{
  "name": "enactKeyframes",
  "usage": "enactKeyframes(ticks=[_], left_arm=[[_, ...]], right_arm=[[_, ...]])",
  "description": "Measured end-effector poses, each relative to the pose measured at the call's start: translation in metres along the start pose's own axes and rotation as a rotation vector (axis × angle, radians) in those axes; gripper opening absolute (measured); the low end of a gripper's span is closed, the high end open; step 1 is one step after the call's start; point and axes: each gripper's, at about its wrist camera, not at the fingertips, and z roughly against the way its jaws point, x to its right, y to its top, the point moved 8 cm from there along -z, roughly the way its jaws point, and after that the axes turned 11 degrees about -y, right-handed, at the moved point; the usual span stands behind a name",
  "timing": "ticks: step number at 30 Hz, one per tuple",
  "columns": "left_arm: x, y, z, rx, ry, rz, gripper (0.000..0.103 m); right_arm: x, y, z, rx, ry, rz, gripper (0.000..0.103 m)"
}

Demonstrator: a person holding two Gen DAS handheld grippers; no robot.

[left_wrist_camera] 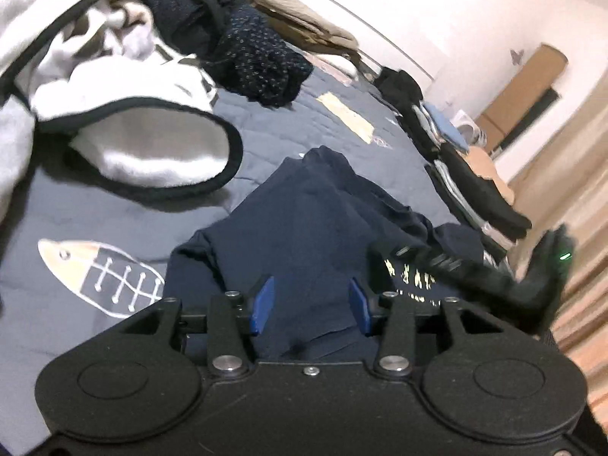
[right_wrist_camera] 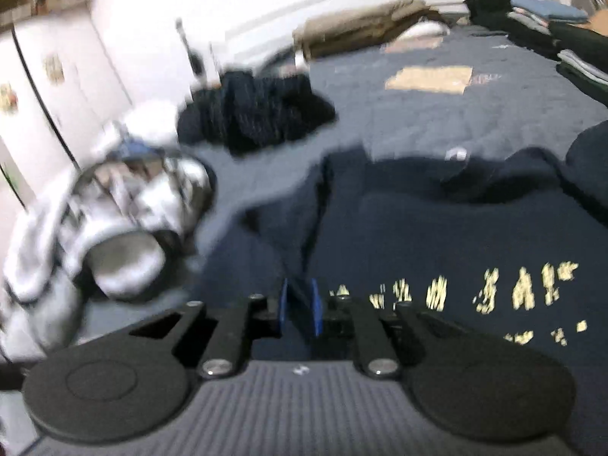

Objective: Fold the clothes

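Note:
A navy T-shirt [left_wrist_camera: 304, 209] with gold lettering lies rumpled on the blue quilted bedspread [left_wrist_camera: 95, 212]. My left gripper [left_wrist_camera: 311, 304] hovers just over the shirt's near part, its blue pads wide apart and open. In the right wrist view the same navy T-shirt [right_wrist_camera: 456, 228] fills the lower right, print facing up. My right gripper [right_wrist_camera: 299, 306] has its blue pads nearly together, shut on a raised fold of the shirt's cloth. The right gripper [left_wrist_camera: 456, 269] also shows as a blurred black shape over the gold print in the left wrist view.
A white-grey garment with black trim [left_wrist_camera: 152, 140] [right_wrist_camera: 114, 209] is heaped to the left. A dark dotted garment [left_wrist_camera: 254, 57] [right_wrist_camera: 258, 114] and a tan one [left_wrist_camera: 300, 19] lie farther back. Folded stacks [left_wrist_camera: 456, 152] [right_wrist_camera: 551, 19] line the bed's right edge, beside wooden floor [left_wrist_camera: 570, 190].

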Motion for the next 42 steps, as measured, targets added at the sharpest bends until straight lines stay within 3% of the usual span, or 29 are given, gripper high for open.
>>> enactKeyframes(ticks=[4, 6, 8, 10, 13, 17, 20, 24, 29, 32, 33, 34, 35, 36, 38, 42], left_arm=[[0.005, -0.008, -0.011, -0.024, 0.005, -0.009, 0.043], [0.008, -0.011, -0.013, -0.034, -0.008, -0.020, 0.043], [0.010, -0.012, -0.012, -0.025, -0.022, -0.016, 0.043], [0.013, -0.013, -0.012, -0.017, -0.038, -0.021, 0.044], [0.026, -0.014, -0.012, -0.014, -0.090, -0.049, 0.044], [0.046, -0.017, -0.015, -0.010, -0.149, -0.100, 0.052], [0.054, -0.023, -0.020, -0.025, -0.159, -0.120, 0.052], [0.053, -0.029, -0.028, -0.034, -0.139, -0.140, 0.052], [0.046, -0.031, -0.033, -0.046, -0.114, -0.136, 0.052], [0.045, -0.031, -0.034, -0.048, -0.110, -0.136, 0.052], [0.045, -0.031, -0.034, -0.049, -0.109, -0.136, 0.052], [0.044, -0.032, -0.034, -0.051, -0.108, -0.137, 0.052], [0.044, -0.032, -0.035, -0.053, -0.105, -0.138, 0.052], [0.043, -0.032, -0.035, -0.055, -0.101, -0.138, 0.052], [0.040, -0.033, -0.036, -0.055, -0.095, -0.132, 0.052], [0.040, -0.034, -0.035, -0.058, -0.092, -0.124, 0.052]], right_arm=[[-0.006, -0.012, -0.018, -0.029, -0.021, 0.069, 0.014], [0.006, -0.001, 0.001, 0.005, -0.009, 0.011, 0.016], [0.021, 0.011, 0.026, 0.063, -0.007, -0.030, 0.024], [0.049, 0.028, 0.055, 0.162, -0.069, -0.027, 0.048], [0.104, 0.049, 0.092, 0.283, -0.201, -0.025, 0.050], [0.194, 0.064, 0.108, 0.271, -0.400, -0.058, 0.051], [0.253, 0.069, 0.106, 0.241, -0.462, -0.152, 0.051], [0.296, 0.073, 0.093, 0.226, -0.442, -0.281, 0.051], [0.306, 0.074, 0.061, 0.186, -0.362, -0.374, 0.051], [0.300, 0.075, 0.043, 0.174, -0.357, -0.354, 0.051], [0.295, 0.075, 0.040, 0.166, -0.363, -0.344, 0.040], [0.291, 0.076, 0.037, 0.157, -0.370, -0.334, 0.009], [0.287, 0.078, 0.037, 0.154, -0.373, -0.328, 0.001], [0.281, 0.079, 0.040, 0.160, -0.363, -0.322, 0.001], [0.259, 0.082, 0.049, 0.197, -0.302, -0.257, 0.001], [0.182, 0.062, 0.066, 0.236, -0.267, 0.135, 0.001]])
